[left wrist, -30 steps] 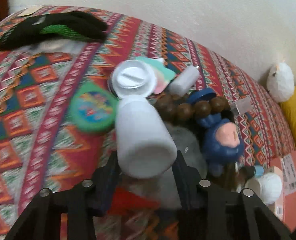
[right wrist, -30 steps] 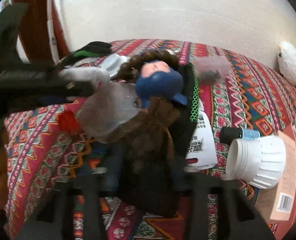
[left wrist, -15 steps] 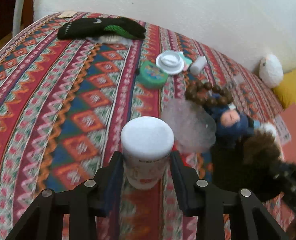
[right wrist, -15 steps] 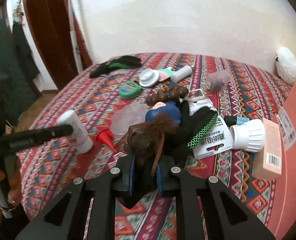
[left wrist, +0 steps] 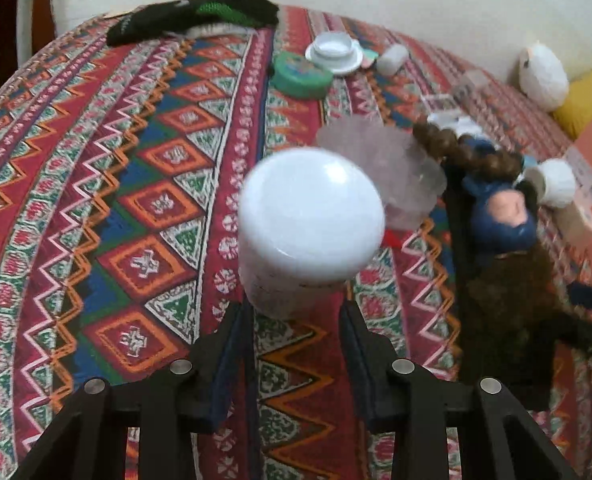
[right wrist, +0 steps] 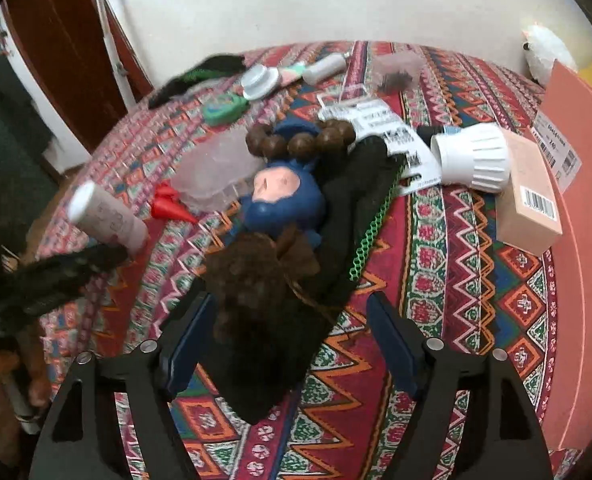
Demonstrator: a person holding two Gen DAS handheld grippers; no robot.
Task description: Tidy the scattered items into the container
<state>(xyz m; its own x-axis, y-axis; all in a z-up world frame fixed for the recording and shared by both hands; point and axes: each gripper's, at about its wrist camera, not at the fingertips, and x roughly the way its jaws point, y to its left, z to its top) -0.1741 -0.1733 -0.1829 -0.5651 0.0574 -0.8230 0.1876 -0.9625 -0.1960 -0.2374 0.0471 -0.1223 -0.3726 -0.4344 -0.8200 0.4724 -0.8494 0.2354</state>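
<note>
Bottle point(left wrist: 308, 232), white and capped, sits gripped in the left claw point(left wrist: 296, 320), lifted above the bed point(left wrist: 135, 184), left of the blue doll point(right wrist: 283, 196). Right claw point(right wrist: 291, 320) is spread wide around the brown fuzzy toy point(right wrist: 251, 280), not squeezing it. Keep the bottle straight and squeeze firmly while carrying it toward the pink box point(right wrist: 584, 240).

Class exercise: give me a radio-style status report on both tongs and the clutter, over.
Left tongs shut on white bottle, lifted. Right tongs open around brown pouch. Blue doll, bead bracelet, black cloth crowd the pouch.
</note>
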